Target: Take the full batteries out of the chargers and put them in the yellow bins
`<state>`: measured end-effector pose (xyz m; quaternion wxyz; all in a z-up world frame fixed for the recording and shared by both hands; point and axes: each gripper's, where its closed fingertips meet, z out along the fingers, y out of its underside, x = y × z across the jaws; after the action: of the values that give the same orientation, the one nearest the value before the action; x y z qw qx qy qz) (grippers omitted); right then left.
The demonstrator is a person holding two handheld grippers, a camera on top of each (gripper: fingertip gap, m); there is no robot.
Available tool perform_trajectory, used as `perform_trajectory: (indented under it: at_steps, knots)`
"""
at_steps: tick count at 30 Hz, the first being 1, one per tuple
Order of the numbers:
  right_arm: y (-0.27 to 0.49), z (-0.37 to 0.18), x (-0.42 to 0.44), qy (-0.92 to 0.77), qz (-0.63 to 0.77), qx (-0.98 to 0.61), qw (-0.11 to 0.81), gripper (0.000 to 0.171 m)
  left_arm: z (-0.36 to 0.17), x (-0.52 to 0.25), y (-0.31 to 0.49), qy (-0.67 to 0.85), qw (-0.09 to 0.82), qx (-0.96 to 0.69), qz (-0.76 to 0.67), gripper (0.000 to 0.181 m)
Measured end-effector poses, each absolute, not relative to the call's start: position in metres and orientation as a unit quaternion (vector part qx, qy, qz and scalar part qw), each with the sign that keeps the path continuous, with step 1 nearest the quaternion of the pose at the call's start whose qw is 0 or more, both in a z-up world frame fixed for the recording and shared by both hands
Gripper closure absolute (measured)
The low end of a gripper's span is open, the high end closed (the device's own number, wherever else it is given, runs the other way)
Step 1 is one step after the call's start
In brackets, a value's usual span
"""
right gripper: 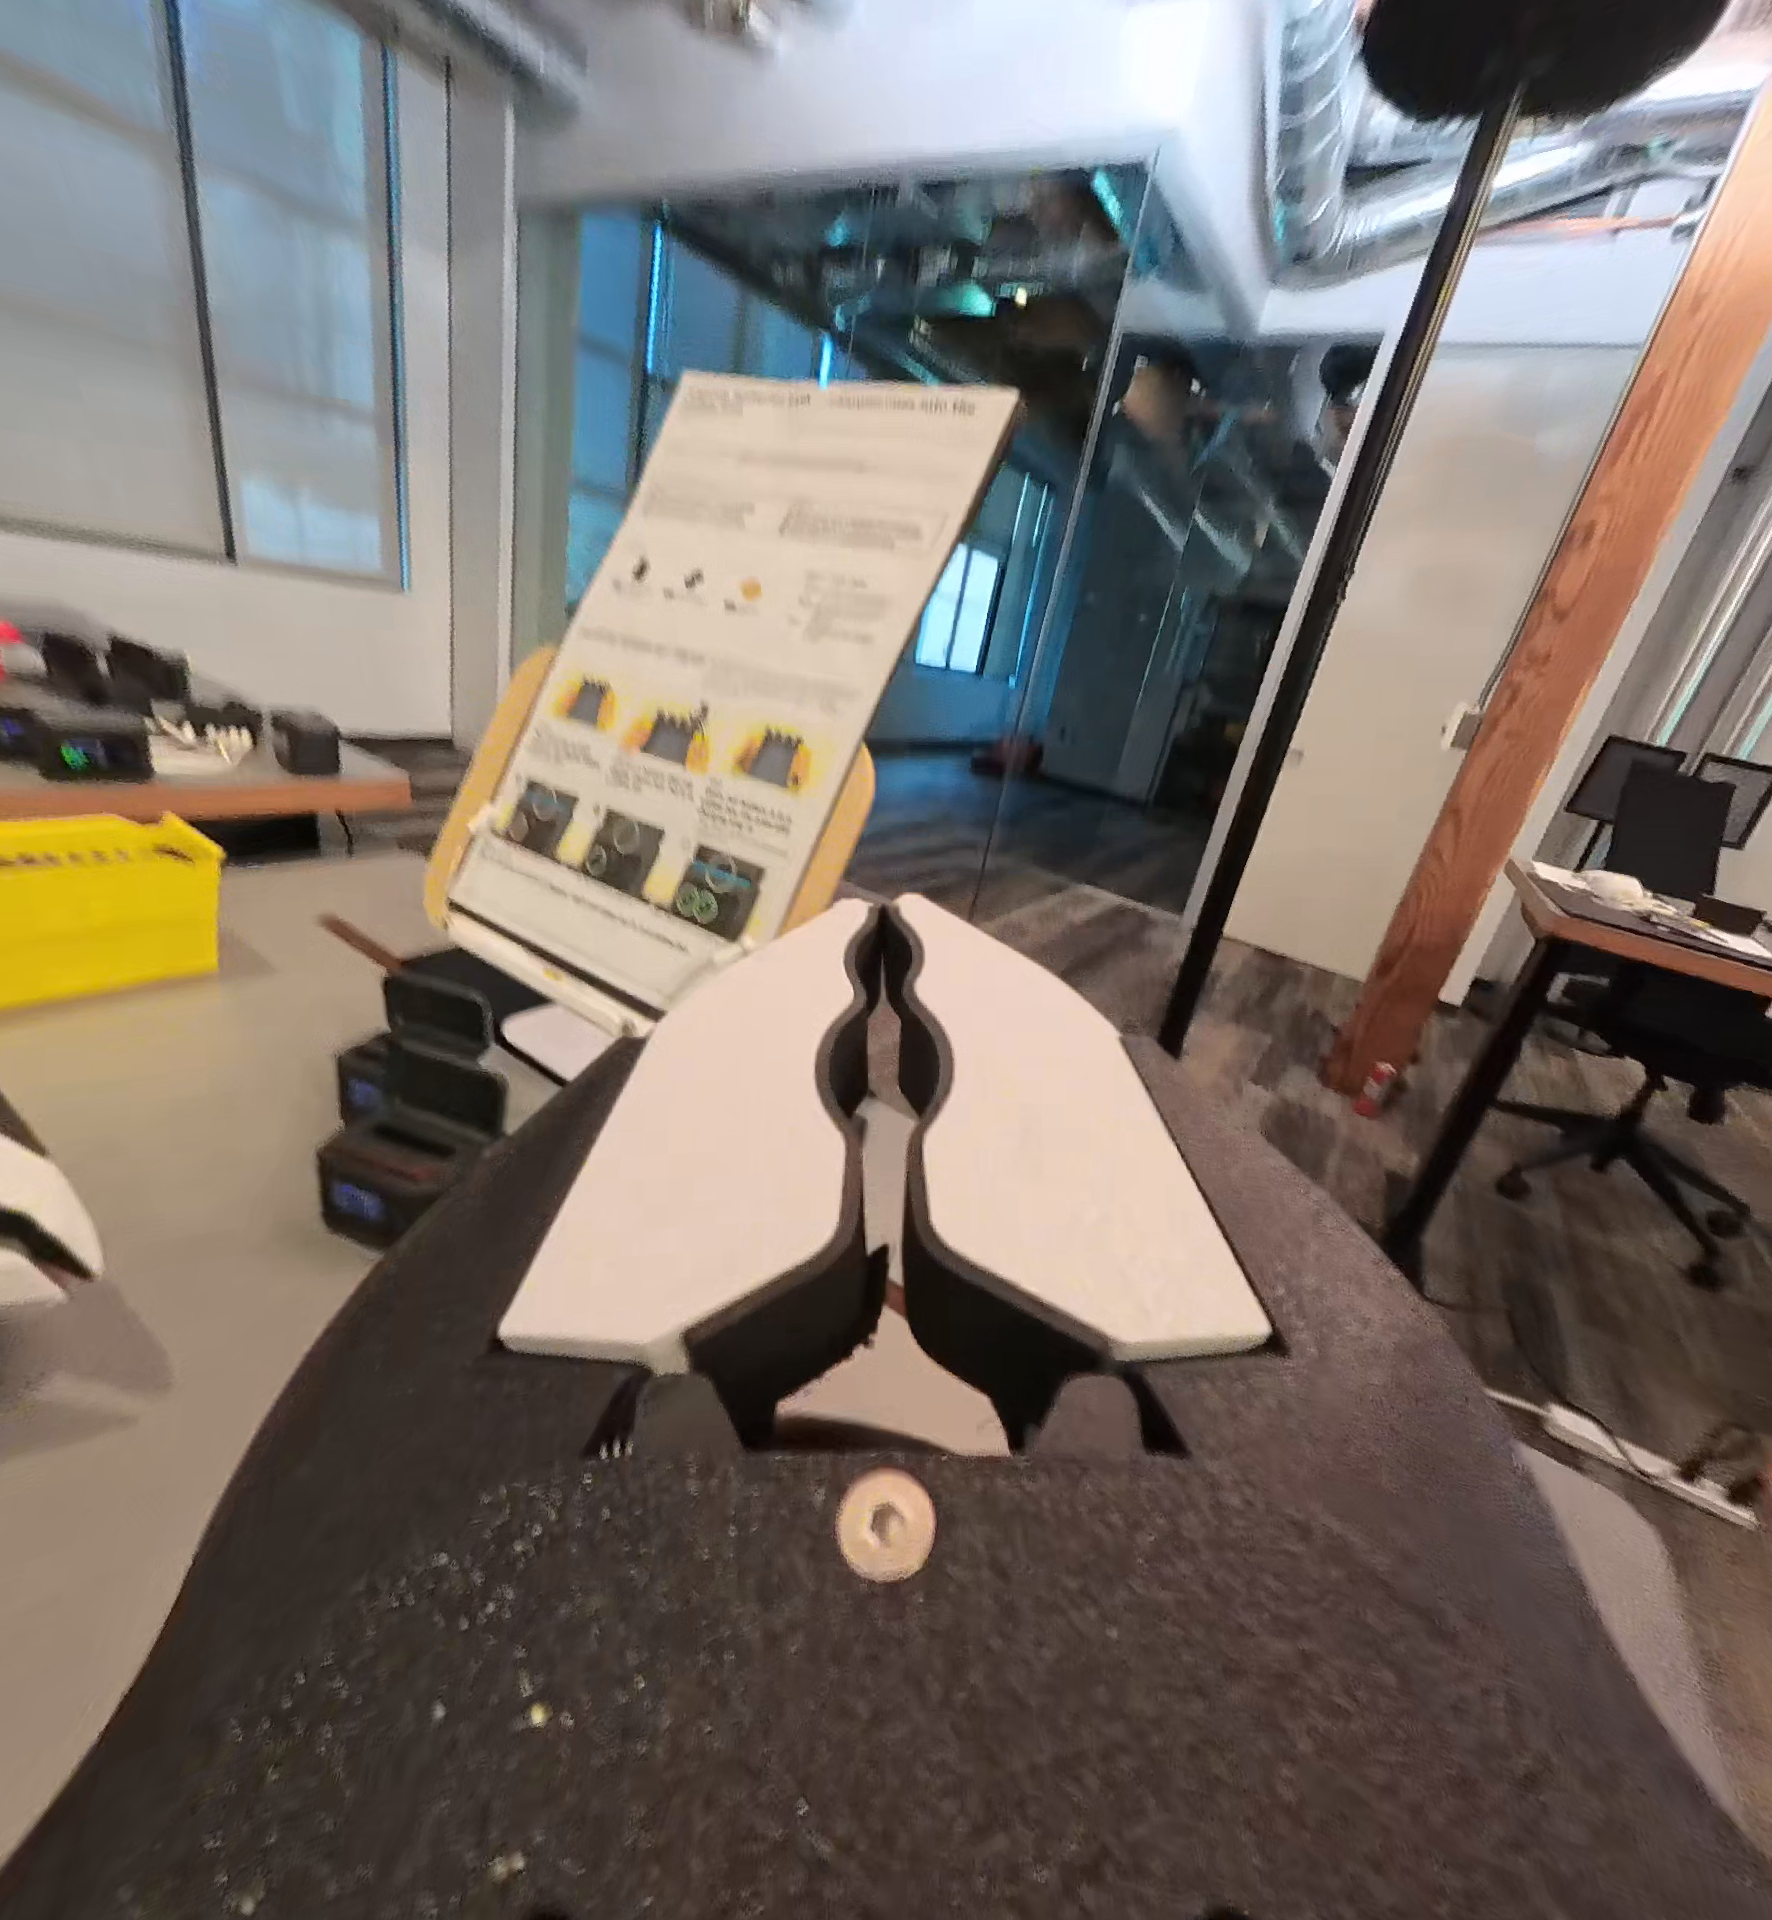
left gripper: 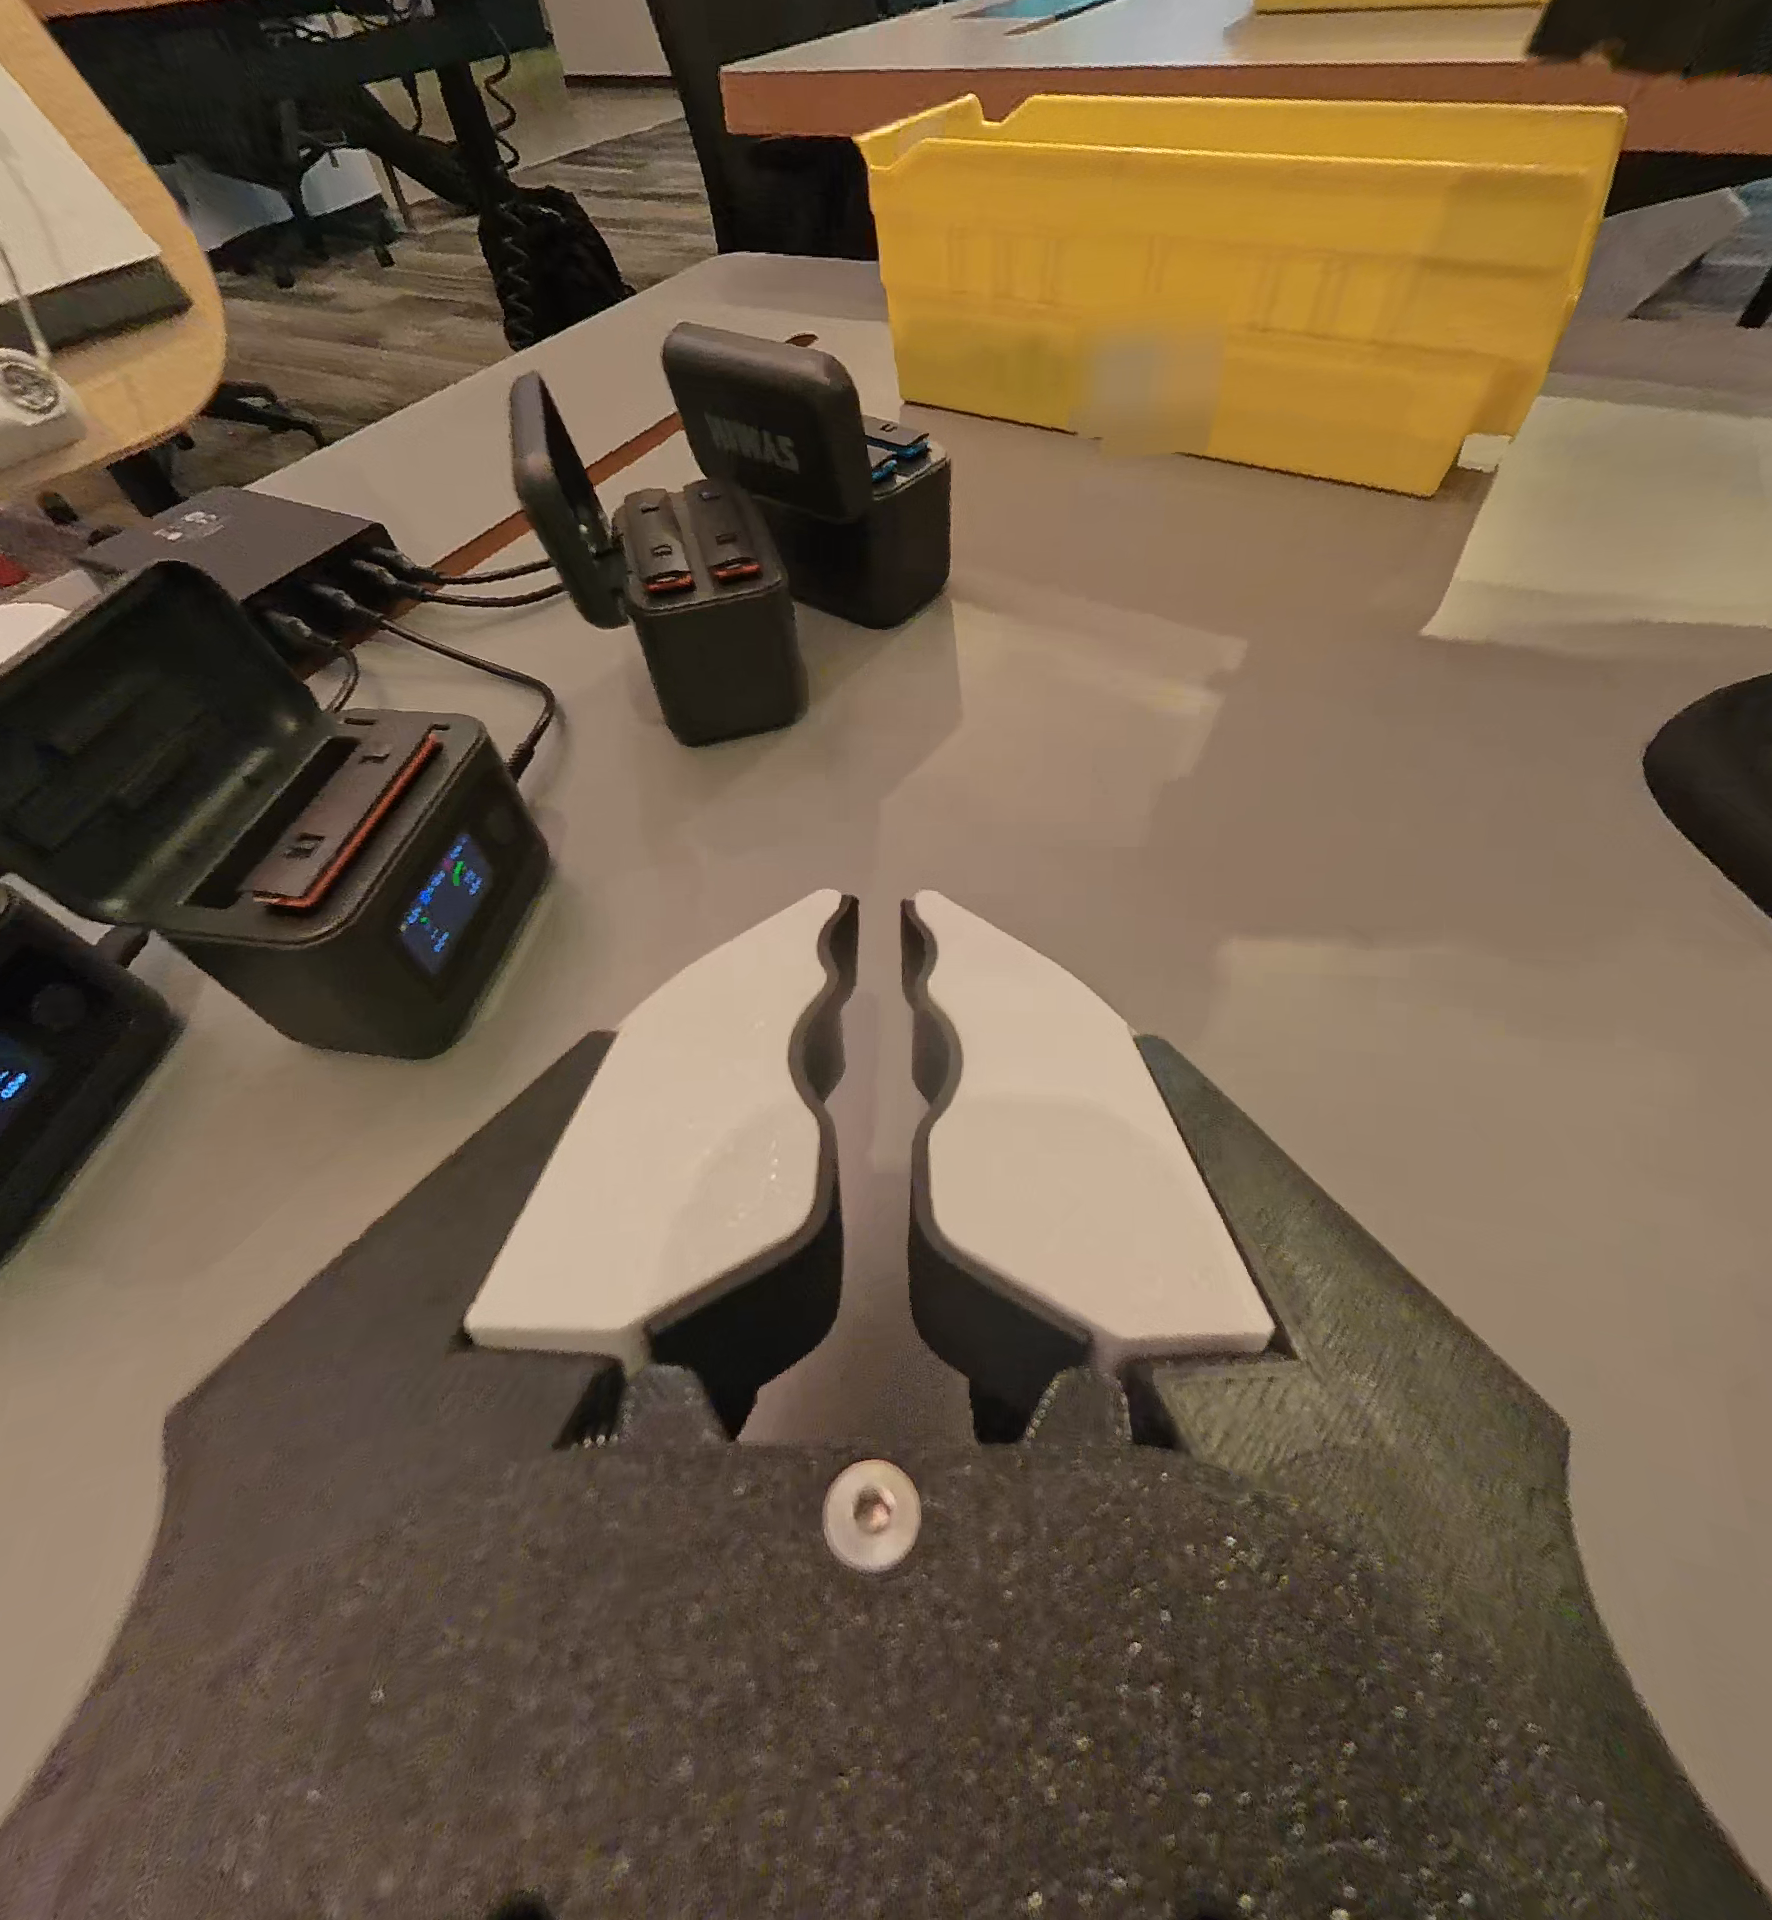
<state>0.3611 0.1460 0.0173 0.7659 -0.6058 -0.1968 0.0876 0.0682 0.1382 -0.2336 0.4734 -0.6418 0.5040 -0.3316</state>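
Note:
In the left wrist view, several black chargers stand with lids open on the grey table (left gripper: pixel 1225 831). One at the left (left gripper: pixel 342 883) holds an orange-edged battery (left gripper: pixel 362 821). One farther back (left gripper: pixel 710 613) holds two orange-marked batteries, and one behind it (left gripper: pixel 861 520) holds blue-marked ones. The yellow bin (left gripper: pixel 1225 281) stands at the back. My left gripper (left gripper: pixel 879 909) hovers over bare table with a narrow gap between its fingers and nothing in it. My right gripper (right gripper: pixel 883 914) is shut with nothing between the pads, raised and pointing past the table's edge. The yellow bin (right gripper: pixel 61 904) shows in its view at far left.
A power hub (left gripper: pixel 227 535) with cables feeds the chargers. A printed sheet on a stand (right gripper: pixel 736 665) rises behind chargers (right gripper: pixel 404 1122). A black chair back (left gripper: pixel 1755 790) is at the right edge. A black pole (right gripper: pixel 1308 623) and a wooden post (right gripper: pixel 1588 582) stand beyond. Across from one pair of fingers to the other is roughly 40 cm.

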Motion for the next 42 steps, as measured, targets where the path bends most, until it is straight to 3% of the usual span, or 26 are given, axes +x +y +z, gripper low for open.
perform_trajectory:
  at_steps: [6,12,23,28,35,42]
  knots:
    - [0.136,0.001,0.310,-0.157,0.184,-0.604,0.759,0.171,-0.226,0.055,0.166,0.453,0.520,-0.660,-0.298,0.173]
    - [0.147,-0.055,0.246,-0.191,0.158,-0.637,0.730,0.171,-0.234,0.040,0.201,0.429,0.537,-0.690,-0.227,0.162]
    - [0.163,-0.114,0.194,-0.233,0.191,-0.686,0.663,0.161,-0.270,0.042,0.254,0.416,0.445,-0.770,-0.188,0.119]
    - [0.161,-0.120,0.195,-0.245,0.180,-0.693,0.654,0.163,-0.274,0.052,0.277,0.415,0.429,-0.781,-0.183,0.123]
    - [0.163,-0.127,0.198,-0.239,0.194,-0.698,0.646,0.163,-0.271,0.046,0.308,0.379,0.450,-0.793,-0.155,0.148]
    - [0.162,-0.125,0.207,-0.240,0.168,-0.700,0.652,0.163,-0.256,0.046,0.300,0.370,0.484,-0.781,-0.135,0.144]
